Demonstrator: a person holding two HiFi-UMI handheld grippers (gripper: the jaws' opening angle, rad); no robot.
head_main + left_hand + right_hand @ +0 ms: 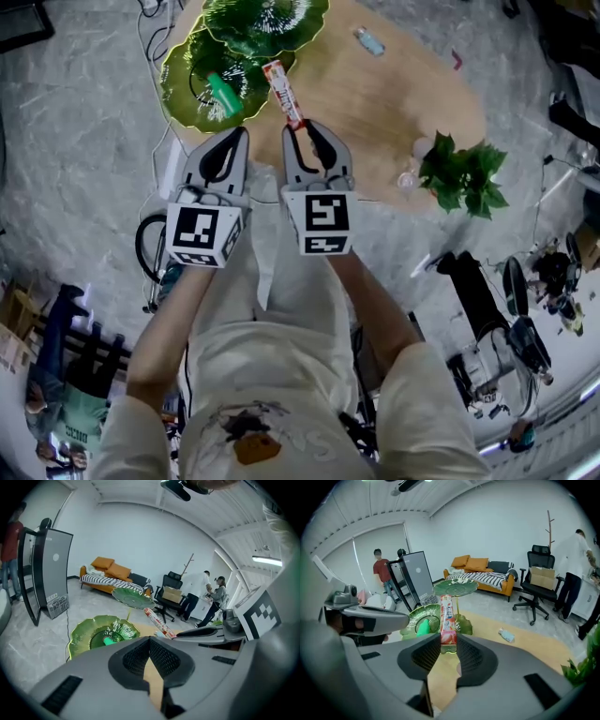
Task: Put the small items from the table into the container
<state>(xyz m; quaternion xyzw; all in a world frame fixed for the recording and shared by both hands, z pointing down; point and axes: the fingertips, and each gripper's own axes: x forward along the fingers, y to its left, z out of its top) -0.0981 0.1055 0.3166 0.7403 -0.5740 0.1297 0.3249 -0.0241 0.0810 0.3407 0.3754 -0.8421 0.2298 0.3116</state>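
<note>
My right gripper (302,127) is shut on the near end of a long red-and-white snack packet (282,92), which sticks out past the jaws over the wooden table (375,103). In the right gripper view the packet (447,618) points at the green leaf-shaped dish (433,618). That dish (187,80) has a lower bowl with a green item (225,94) in it and an upper tier (267,19). My left gripper (242,133) hangs beside the right one, shut and holding nothing; its tips (150,640) meet. A small blue item (368,40) lies on the far side of the table.
A potted green plant (461,173) and a clear glass object (411,178) stand at the table's right end. Cables (155,248) lie on the floor to the left. People, an office chair (536,585) and an orange sofa (480,576) are in the room behind.
</note>
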